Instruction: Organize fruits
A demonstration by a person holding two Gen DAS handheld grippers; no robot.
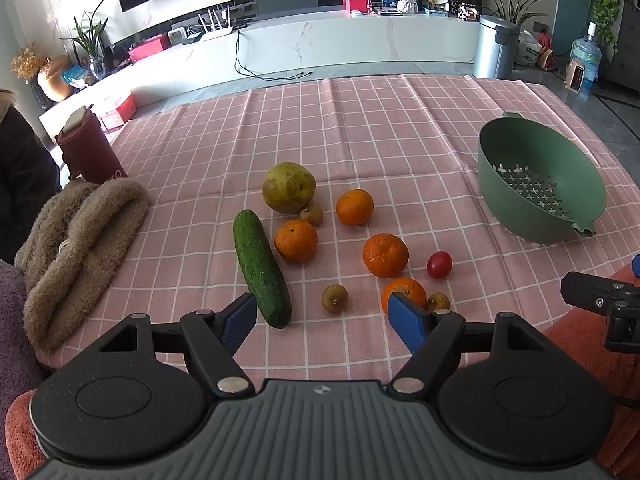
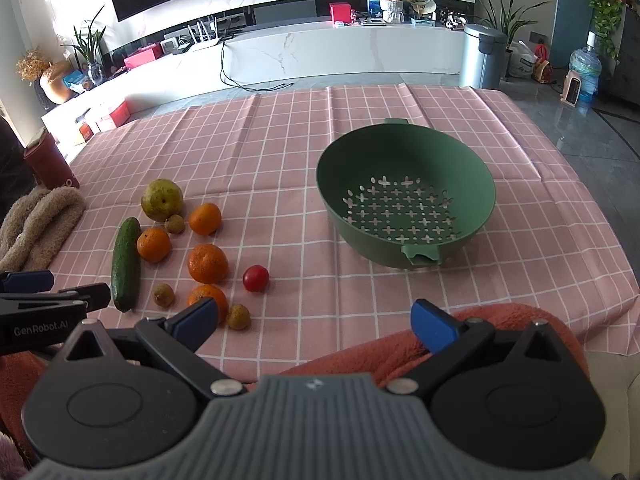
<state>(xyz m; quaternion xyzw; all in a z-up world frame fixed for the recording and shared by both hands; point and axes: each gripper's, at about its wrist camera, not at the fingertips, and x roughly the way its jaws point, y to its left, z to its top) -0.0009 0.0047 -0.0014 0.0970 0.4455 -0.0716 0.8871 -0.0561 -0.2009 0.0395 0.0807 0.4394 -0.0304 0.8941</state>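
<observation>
On the pink checked tablecloth (image 1: 360,128) lie a cucumber (image 1: 261,267), a pear (image 1: 288,187), several oranges such as one (image 1: 385,255) near a small red tomato (image 1: 439,264), and small brown longans (image 1: 334,298). An empty green colander (image 2: 406,188) stands to their right. My left gripper (image 1: 322,316) is open near the table's front edge, just short of the cucumber's tip and the nearest orange (image 1: 404,292). My right gripper (image 2: 320,316) is open too, with nothing between its fingers, in front of the colander; the fruit (image 2: 207,263) lies to its left.
A fluffy beige garment (image 1: 76,252) and a dark red cup (image 1: 88,152) sit at the table's left edge. An orange-red fleece sleeve (image 2: 400,352) lies at the near edge. Beyond the table are a TV cabinet (image 1: 320,44) and a steel bin (image 1: 496,46).
</observation>
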